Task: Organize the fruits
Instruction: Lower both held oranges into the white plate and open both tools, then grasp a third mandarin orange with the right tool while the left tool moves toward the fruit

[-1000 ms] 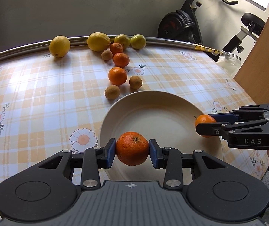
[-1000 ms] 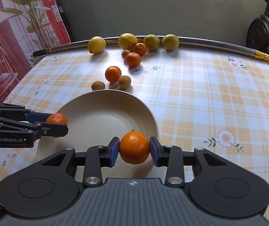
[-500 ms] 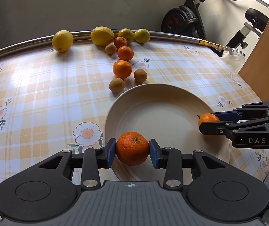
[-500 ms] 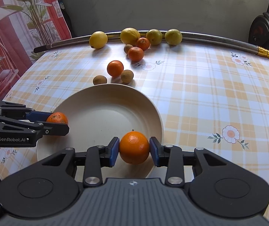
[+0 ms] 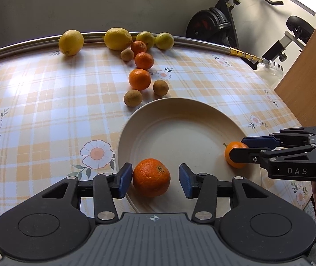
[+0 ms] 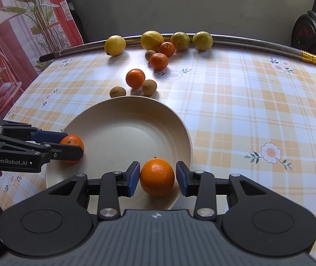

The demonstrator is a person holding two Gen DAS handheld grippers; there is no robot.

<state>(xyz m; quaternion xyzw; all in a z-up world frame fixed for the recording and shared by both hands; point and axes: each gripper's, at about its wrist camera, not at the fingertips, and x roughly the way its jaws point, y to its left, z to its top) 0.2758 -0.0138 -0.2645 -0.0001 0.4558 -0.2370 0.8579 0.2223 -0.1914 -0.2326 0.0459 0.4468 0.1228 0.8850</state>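
Setting: checked, flower-print counter (image 5: 47,110) in a room with an exercise bike (image 5: 213,22) by the wall; a metal pole (image 5: 191,42) lies along the far edge.

Left wrist view: the left tongs (image 5: 153,178) hover over the near rim of a cream plate (image 5: 180,119). Their jaws have just been opening. The rough-skinned orange (image 5: 151,177) sits between them on the plate, brushing the left pad at most, with a clear gap to the right pad. It is no longer gripped.

Same view, right side: the right tongs (image 5: 239,150) reach in over the plate's right edge with the smooth orange (image 5: 235,163) between their fingers.

Waiting fruit: lemons (image 5: 71,42), three more oranges (image 5: 139,78) and small brown fruits (image 5: 132,97) lie beyond the plate.

Right wrist view: the right tongs are narrow, pads close against both sides of the smooth orange, which looks held low over the plate's near rim. A plant-print curtain (image 6: 14,33) hangs at left.

Step in hand: judged to be setting both oranges on the plate.

Doing it well: spread the left jaws wider before lifting straight away, so neither pad nudges the fruit. Lower the right orange inside the rim before letting go. Round fruit on a sloped rim is likely to roll.
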